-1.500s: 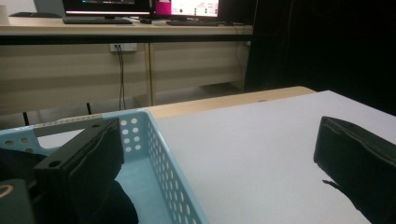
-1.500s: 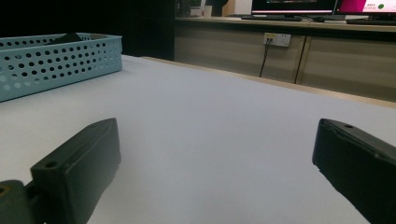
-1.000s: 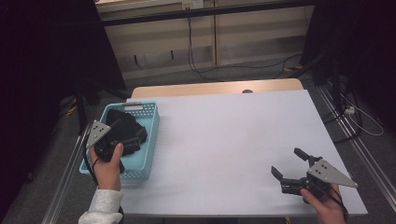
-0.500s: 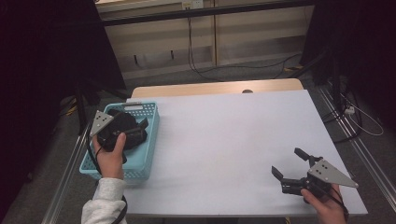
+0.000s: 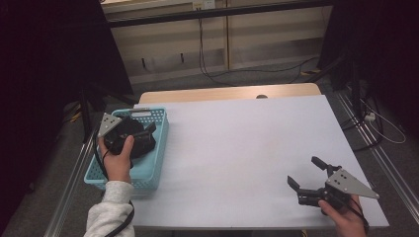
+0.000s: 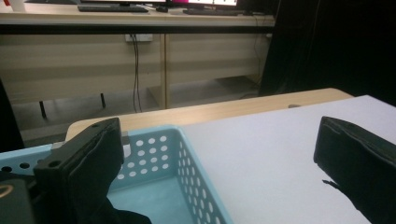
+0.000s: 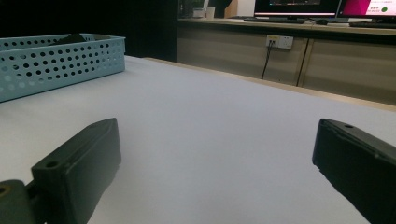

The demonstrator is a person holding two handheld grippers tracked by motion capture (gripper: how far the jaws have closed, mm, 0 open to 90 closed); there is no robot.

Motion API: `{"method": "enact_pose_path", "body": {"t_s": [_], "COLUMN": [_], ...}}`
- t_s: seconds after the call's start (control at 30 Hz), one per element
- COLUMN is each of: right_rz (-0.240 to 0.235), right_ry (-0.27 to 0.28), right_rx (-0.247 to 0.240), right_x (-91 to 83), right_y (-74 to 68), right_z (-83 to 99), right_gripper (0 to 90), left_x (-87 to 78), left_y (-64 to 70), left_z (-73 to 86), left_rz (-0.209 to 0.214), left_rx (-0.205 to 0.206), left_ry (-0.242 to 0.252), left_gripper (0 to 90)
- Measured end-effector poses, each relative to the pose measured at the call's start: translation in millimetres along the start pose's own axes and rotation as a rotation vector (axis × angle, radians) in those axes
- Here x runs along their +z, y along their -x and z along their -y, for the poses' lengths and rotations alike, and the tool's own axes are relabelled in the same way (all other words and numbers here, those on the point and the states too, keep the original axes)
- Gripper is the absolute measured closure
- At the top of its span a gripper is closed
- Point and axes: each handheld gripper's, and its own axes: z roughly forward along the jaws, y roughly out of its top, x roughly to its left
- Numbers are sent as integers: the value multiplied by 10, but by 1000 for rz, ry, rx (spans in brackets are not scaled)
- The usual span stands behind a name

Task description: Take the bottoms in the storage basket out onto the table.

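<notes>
A: Left gripper (image 5: 141, 132) status?

B: Jaws wide apart, nothing between them. In the left gripper view one jaw sits over the inside of the blue basket (image 6: 182, 158), the other over the white surface (image 6: 271, 154) past the basket's wall. So it straddles the right-hand wall (seen from above).

A: Touching anything?

B: Can't tell from above. The gripper body hangs over the basket's middle, and something dark (image 5: 143, 143) lies in the basket under it. The left gripper view shows a dark scrap at the bottom edge by the near jaw; too little of it to say what it is or whether the jaw is on it.

A: Basket position?

B: Left edge of the surface, far end near the wooden strip (image 5: 227, 93) at the back. Perforated walls, floor bare toward the far corner.

A: Right gripper (image 5: 309, 175)?

B: Also spread wide, empty. Held low at the near right corner of the surface, jaws pointing left and away, toward the basket. Bare white sheet between its jaws in the right gripper view, basket (image 7: 60, 58) well off at upper left.

A: Hands?

B: Left hand (image 5: 117, 160) wraps the left gripper from below, grey-white sleeve (image 5: 109, 212) at the bottom edge. Right hand (image 5: 346, 222) grips the other at the frame's bottom.
</notes>
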Motion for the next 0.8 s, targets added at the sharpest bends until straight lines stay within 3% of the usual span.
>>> {"method": "enact_pose_path", "body": {"t_s": [0.5, 0.7, 0.8], "right_rz": [-6, -5, -5], "right_ry": [3, 1, 1], "right_rx": [7, 7, 6], "right_x": [0, 3, 4], "right_y": [-6, -8, -8], "right_z": [-3, -1, -1], "right_gripper": [3, 4, 3], "left_x": [183, 241, 274], "left_y": [-221, -352, -420], "left_z": [105, 147, 177], "left_rz": [-61, -93, -133], "left_rx": [-20, -47, -54], "left_ry": [-62, -87, -115], "left_gripper": [21, 23, 23]}}
